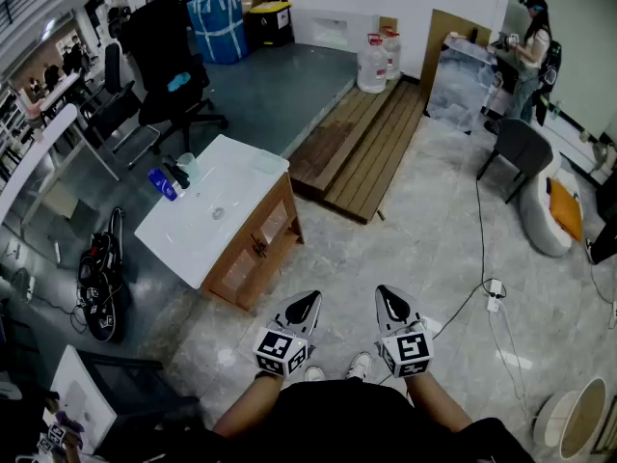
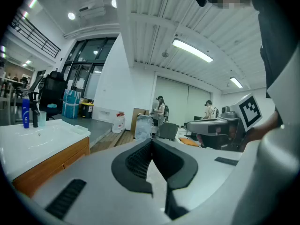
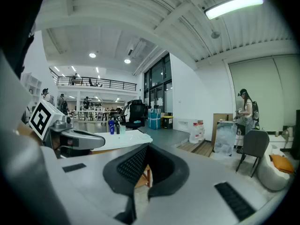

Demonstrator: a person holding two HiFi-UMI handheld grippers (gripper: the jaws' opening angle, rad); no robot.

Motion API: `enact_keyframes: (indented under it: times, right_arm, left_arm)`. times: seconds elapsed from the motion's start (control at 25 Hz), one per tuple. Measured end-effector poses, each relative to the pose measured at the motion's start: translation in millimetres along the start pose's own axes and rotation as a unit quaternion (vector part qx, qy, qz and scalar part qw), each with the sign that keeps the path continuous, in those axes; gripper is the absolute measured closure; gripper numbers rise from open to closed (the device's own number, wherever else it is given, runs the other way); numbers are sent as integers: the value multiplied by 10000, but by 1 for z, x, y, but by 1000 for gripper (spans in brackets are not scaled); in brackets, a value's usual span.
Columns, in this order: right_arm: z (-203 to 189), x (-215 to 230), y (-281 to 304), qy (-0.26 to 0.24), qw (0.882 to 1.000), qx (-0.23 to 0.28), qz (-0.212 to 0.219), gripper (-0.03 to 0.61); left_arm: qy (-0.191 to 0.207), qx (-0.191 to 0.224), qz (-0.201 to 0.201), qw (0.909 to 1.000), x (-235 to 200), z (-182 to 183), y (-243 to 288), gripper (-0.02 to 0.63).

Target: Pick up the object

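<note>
The left tool (image 1: 303,307) and right tool (image 1: 389,302) are both closed tip to tip and hold nothing. They hang near the person's body, well apart from the counter (image 1: 207,239). The likely object, a blue bottle (image 1: 162,184), stands at the counter's far left edge, just beside a black bottle (image 1: 176,175) and a cup (image 1: 188,165). Because the three stand so close, a tool opened late or too wide could topple the neighbours.
</note>
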State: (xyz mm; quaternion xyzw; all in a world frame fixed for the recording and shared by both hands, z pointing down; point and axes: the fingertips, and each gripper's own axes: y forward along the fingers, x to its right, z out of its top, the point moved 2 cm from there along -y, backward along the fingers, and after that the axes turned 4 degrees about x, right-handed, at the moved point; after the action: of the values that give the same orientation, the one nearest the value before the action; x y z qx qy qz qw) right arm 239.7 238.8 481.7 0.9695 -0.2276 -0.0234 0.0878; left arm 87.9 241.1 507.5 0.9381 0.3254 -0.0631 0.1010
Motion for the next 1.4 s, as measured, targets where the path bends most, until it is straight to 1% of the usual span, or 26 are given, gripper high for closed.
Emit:
enact_keyframes:
  times: [0.44,0.68,1.16,1.4]
  right_arm:
    - [3,-11,3,-65,10000,17,-33,560]
    - [4,-19,4,156,9998,129,-73,560]
    - [1,-56,5,193,9997,105,-56,560]
    - [0,-69,2,222,9997,86,-20,560]
  left_arm:
    - [-20,36,39,10000,-9,3,-12,600]
    - [-48,25,43,10000,-17,0,-22,600]
    - [2,-18,-16,10000,-34,-6,-51,600]
    - [-46,-7,2,10000,-39,-7,-61,600]
